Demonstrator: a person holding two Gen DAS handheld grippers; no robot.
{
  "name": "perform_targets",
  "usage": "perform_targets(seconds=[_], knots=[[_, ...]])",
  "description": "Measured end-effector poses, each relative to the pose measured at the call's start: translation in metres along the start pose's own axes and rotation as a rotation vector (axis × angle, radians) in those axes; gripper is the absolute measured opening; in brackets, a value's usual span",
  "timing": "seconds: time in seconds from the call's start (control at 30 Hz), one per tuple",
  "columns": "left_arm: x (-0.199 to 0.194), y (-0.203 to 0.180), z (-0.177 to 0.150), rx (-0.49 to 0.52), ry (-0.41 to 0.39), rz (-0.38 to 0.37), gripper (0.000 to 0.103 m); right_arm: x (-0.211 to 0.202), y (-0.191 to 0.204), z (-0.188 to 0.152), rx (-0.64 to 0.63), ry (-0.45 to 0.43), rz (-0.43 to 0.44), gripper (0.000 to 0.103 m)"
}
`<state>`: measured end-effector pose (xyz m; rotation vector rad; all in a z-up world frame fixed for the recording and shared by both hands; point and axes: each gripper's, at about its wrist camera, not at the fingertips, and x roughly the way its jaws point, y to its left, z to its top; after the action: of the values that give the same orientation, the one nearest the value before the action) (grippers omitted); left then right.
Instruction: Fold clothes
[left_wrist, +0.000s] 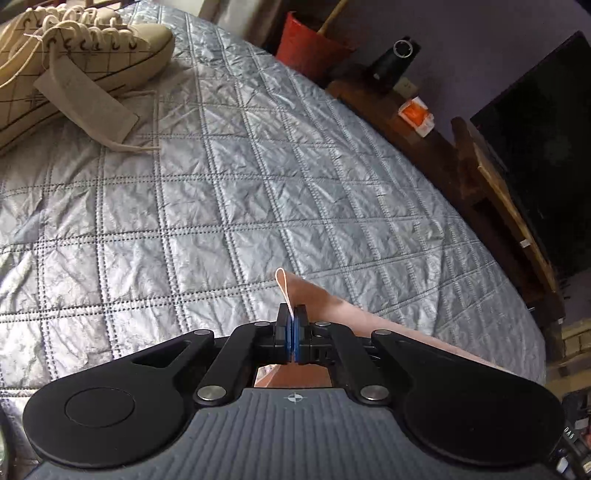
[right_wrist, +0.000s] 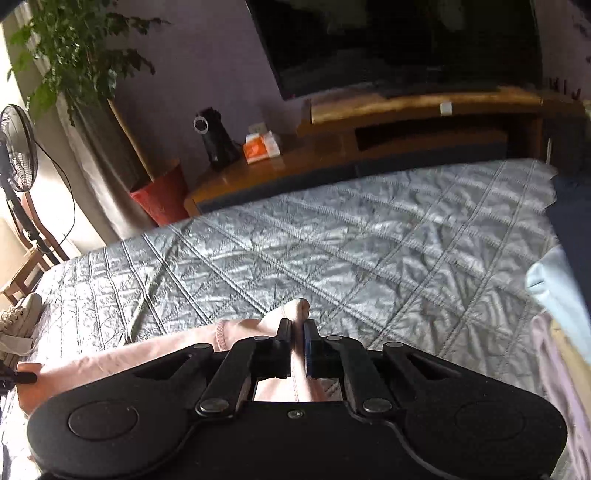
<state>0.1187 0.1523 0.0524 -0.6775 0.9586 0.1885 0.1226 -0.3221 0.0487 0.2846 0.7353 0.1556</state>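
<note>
Pink cloth (left_wrist: 314, 291) lies at the near edge of the bed (left_wrist: 221, 184), pinched tight in both the left gripper (left_wrist: 292, 328) and the right gripper (right_wrist: 297, 334), so keep both jaws clenched and level so the edge stays straight.

A lived-in bedroom at home — a bed under a grey quilted bedspread (right_wrist: 332, 236) fills both views. Beyond its far edge a low wooden TV unit (right_wrist: 406, 122) carries a dark television (right_wrist: 399, 40). A leafy houseplant (right_wrist: 74, 48) in a red pot (right_wrist: 162, 195) and a standing fan (right_wrist: 16, 147) occupy the corner — beige sneakers (left_wrist: 74, 59) lie on the bedspread's far left corner.
</note>
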Motion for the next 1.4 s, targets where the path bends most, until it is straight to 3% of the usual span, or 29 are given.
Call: perform_targets(seconds=[0.2, 0.4, 0.53, 0.6, 0.7, 0.77, 0.83, 1.03, 1.2, 1.27, 1.33, 1.4], knots=[[-0.007, 0.001, 0.000, -0.001, -0.001, -0.026, 0.001, -0.009, -0.001, -0.011, -0.010, 0.006, -0.010, 0.006], [-0.030, 0.000, 0.000, -0.008, -0.068, -0.114, 0.001, -0.036, -0.006, -0.013, 0.039, -0.067, 0.063, 0.005], [-0.046, -0.011, -0.012, 0.047, -0.093, -0.174, 0.001, -0.050, -0.007, -0.021, 0.047, -0.051, 0.075, 0.004], [-0.049, -0.016, -0.016, 0.078, -0.088, -0.169, 0.001, -0.058, -0.008, -0.025, 0.051, -0.044, 0.081, 0.004], [-0.043, -0.015, -0.015, 0.076, -0.068, -0.157, 0.001, -0.055, -0.004, -0.030, 0.003, 0.012, 0.057, 0.016], [-0.041, -0.013, -0.014, 0.077, -0.070, -0.144, 0.001, -0.041, 0.000, -0.024, -0.012, 0.043, 0.034, 0.046], [-0.039, -0.011, -0.013, 0.075, -0.066, -0.128, 0.002, -0.026, 0.002, -0.015, -0.006, 0.070, 0.016, 0.058], [-0.034, 0.000, -0.004, 0.048, -0.070, -0.027, 0.004, 0.006, 0.015, 0.007, -0.028, 0.112, -0.011, 0.058], [-0.038, 0.004, -0.003, 0.128, -0.078, 0.009, 0.029, -0.024, 0.046, -0.033, -0.264, 0.099, 0.007, 0.062], [-0.045, -0.004, -0.013, 0.219, -0.119, 0.036, 0.051, -0.038, 0.053, -0.060, -0.359, 0.117, -0.012, 0.062], [-0.052, -0.011, -0.023, 0.316, -0.160, 0.063, 0.061, -0.052, 0.053, -0.081, -0.409, 0.129, -0.047, 0.062], [-0.063, -0.025, -0.044, 0.478, -0.202, 0.092, 0.067, -0.070, 0.052, -0.100, -0.482, 0.135, -0.089, 0.062]])
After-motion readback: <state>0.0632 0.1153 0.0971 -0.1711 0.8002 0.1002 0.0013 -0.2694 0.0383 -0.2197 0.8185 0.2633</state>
